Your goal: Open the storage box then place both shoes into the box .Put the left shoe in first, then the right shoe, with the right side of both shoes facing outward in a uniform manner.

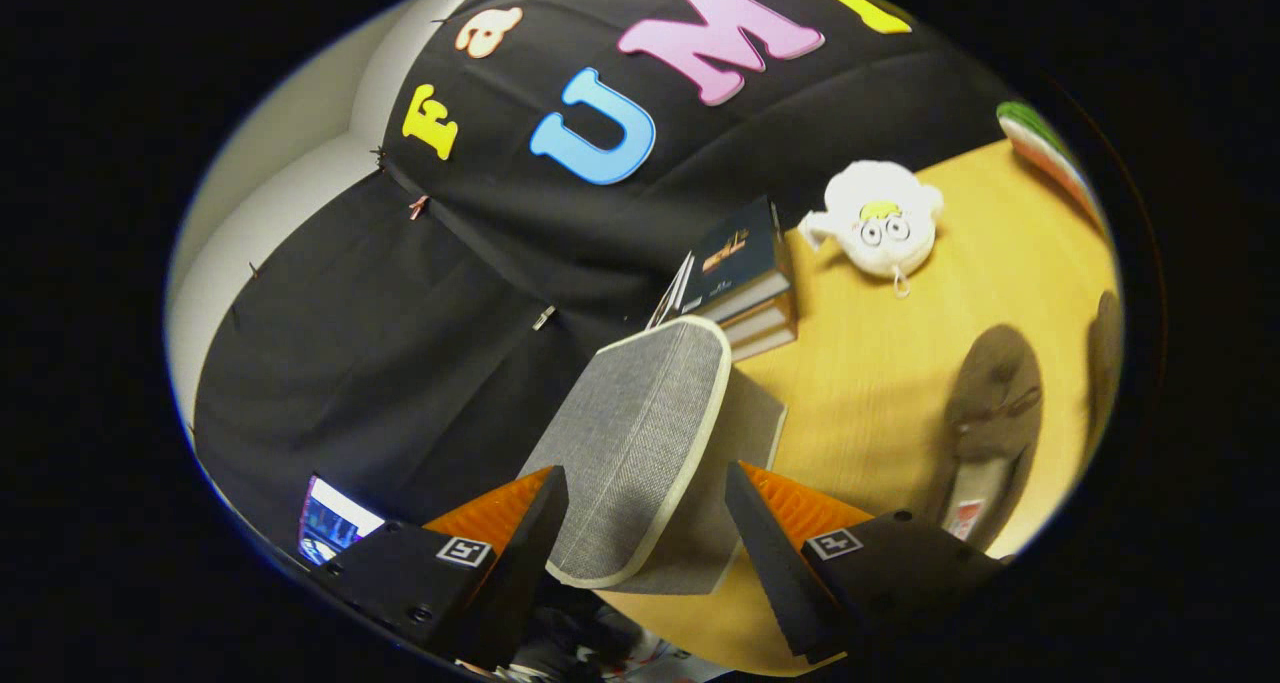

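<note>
Grey woven fabric w/ pale trim: the storage box lid point(640, 433) stands raised between the gripper point(647, 498) fingers, which are spread wide, neither pressing it. Left of the lid, a small lit screen point(335, 523) sits low by the left finger. Just beyond the lid, a stack of books point(745, 283) on the wooden table point(860, 383). Right of the books, a white plush toy point(880, 218). Right of the lid, one brown shoe point(990, 413) lies on the table; a 2nd shoe point(1103, 353) shows at the far edge.
</note>
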Available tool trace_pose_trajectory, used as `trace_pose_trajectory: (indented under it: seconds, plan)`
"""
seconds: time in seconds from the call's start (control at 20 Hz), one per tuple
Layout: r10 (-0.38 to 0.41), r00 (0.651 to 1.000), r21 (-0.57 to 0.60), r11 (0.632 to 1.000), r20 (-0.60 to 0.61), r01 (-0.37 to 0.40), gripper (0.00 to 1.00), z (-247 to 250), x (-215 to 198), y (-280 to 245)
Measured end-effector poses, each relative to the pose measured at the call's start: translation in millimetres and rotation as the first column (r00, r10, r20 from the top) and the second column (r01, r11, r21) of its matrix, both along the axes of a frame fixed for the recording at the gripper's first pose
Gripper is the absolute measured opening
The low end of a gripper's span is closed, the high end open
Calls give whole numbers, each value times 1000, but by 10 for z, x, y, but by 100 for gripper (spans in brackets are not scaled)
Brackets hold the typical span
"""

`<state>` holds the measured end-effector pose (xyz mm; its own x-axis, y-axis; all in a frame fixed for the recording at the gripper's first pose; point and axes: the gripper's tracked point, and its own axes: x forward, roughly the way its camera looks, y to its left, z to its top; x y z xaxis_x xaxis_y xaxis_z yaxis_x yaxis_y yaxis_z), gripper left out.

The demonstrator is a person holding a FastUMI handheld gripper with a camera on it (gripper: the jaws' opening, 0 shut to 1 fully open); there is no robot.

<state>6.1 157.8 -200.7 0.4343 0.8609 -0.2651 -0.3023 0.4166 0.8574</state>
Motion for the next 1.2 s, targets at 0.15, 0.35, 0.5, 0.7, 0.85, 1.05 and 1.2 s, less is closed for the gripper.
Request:
trace_pose_trajectory:
  seconds: [0.15,0.35,0.5,0.7,0.85,1.05,1.2]
  plan:
    - [76,994,75,995,-80,-70,98,-105,-94,133]
    - [147,978,144,982,-151,-126,96,-271,-117,312]
    - [201,953,220,964,-225,-151,96,-281,-192,416]
    - [230,926,296,945,-299,-139,93,-263,-203,477]
    - [253,909,318,937,-331,-145,78,-235,-245,484]
    - [278,883,354,925,-377,-140,51,-133,-261,491]
    - [281,869,354,926,-406,-134,29,-106,-253,454]
